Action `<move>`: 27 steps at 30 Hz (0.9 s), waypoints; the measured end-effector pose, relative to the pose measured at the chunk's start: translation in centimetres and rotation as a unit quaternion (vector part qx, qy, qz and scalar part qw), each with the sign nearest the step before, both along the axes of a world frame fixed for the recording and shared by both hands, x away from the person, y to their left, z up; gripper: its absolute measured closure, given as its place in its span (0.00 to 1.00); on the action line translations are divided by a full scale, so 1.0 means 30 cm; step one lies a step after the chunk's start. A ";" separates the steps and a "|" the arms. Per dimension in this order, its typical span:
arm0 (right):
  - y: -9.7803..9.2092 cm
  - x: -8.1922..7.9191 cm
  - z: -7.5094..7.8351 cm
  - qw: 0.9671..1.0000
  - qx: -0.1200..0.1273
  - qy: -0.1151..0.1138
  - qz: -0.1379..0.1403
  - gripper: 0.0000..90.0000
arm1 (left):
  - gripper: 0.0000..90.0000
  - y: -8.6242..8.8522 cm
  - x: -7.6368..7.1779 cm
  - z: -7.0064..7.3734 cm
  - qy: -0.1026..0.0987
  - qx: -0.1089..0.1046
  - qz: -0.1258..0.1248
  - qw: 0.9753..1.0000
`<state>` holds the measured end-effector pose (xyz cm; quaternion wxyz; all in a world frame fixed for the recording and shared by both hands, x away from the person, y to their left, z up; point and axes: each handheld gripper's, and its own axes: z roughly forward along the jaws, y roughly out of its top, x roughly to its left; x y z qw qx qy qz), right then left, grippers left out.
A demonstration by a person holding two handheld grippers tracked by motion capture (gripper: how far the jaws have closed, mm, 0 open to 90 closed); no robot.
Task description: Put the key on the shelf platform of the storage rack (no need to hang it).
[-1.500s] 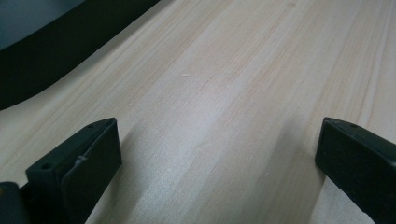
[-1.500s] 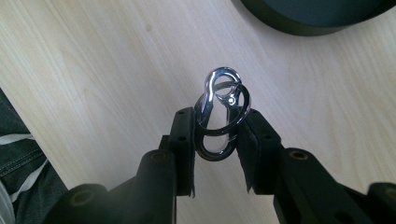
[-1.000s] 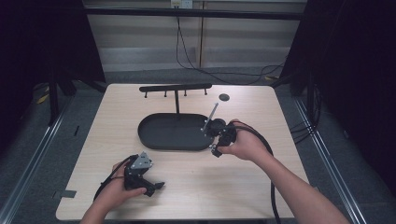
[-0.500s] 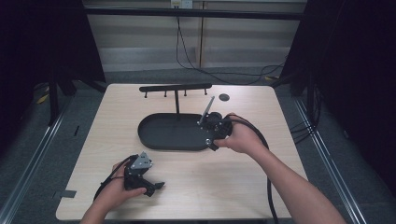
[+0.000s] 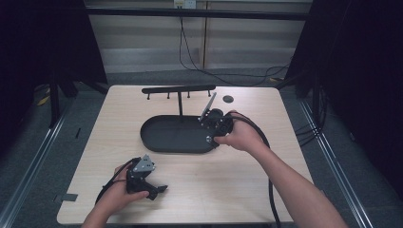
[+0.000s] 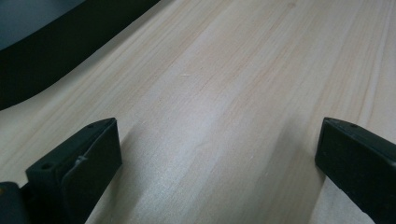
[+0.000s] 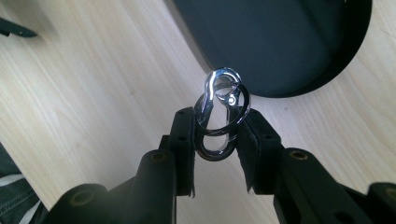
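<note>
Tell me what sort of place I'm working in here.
Likely a lab recording bench: a bare wooden table between dark curtains, cables on the floor behind, and a black tray stand set out.

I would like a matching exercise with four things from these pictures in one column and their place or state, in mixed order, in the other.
1. left gripper
2. right gripper
3. metal clip with ring
4. black oval tray

A. lies on the table middle, in front of a rack
B. jaws wide apart, low over bare wood
C. shiny, pinched between two jaws
D. jaws closed on a small thing

Pairs: 1-B, 2-D, 3-C, 4-A
</note>
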<state>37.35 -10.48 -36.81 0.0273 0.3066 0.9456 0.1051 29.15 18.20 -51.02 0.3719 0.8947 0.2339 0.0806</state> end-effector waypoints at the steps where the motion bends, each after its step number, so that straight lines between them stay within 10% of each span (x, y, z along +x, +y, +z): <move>1: 0.000 0.004 0.000 1.000 -0.001 0.001 -0.001 0.76 | 0.00 0.000 0.000 0.000 0.000 0.000 0.000 1.000; 27: 0.024 0.087 -0.022 0.999 0.016 -0.004 -0.030 0.76 | 0.00 0.000 0.000 0.001 0.001 0.001 0.000 1.000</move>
